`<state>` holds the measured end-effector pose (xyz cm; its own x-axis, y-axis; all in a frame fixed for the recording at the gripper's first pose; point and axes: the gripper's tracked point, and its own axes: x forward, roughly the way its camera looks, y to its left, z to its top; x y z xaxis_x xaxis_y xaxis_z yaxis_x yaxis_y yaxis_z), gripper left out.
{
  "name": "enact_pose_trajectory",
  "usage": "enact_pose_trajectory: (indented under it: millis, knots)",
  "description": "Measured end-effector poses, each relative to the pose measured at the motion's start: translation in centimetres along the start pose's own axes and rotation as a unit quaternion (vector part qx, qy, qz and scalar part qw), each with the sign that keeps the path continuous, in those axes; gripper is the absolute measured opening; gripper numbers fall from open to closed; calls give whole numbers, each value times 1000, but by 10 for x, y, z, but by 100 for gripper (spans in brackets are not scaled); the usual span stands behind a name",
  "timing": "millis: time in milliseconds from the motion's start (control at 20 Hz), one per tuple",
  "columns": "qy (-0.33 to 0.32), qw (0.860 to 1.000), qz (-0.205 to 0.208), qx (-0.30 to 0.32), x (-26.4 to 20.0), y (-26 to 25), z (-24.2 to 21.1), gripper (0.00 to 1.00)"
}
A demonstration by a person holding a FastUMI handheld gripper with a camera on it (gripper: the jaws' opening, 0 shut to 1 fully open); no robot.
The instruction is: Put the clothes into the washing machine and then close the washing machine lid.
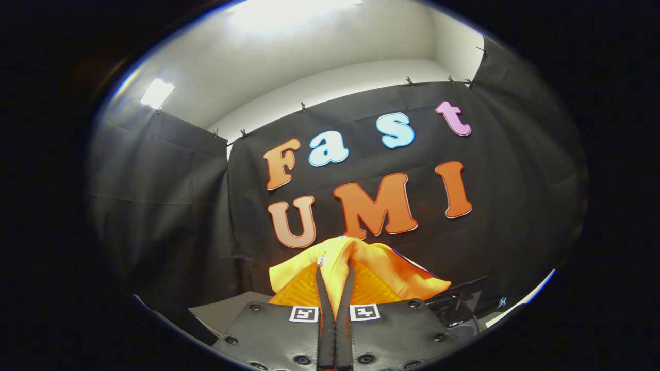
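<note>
The claw is drawn in narrow, and its two fingers pinch a fold of the orange garment between them. The garment is held up off any surface; its cloth bunches over the fingertips and hangs to both sides of them, with the larger flap to the right. The claw points at the booth wall, tilted upward, so the garment sits directly at and just ahead of the fingers rather than below them.

The washing machine cannot be made out here. A dark object lies low and to the right, below the garment, and part of a grey table lies low to the left.

Judgement: the garment is in carry. The coming move depends on tipping the claw downward to find the drum opening before release.
</note>
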<state>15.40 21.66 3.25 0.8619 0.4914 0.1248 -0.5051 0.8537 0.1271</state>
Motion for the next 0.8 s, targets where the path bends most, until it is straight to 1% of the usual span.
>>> enact_pose_trajectory:
  millis: [200, 350, 550, 800]
  knots:
    - [27, 999, -34, -21, -17, -71, -18, 9]
    - [57, 997, -40, -24, -21, -106, -45, 8]
    - [100, 994, -43, -31, -17, -138, -90, 8]
    - [154, 987, -45, -22, 0, -157, -162, 9]
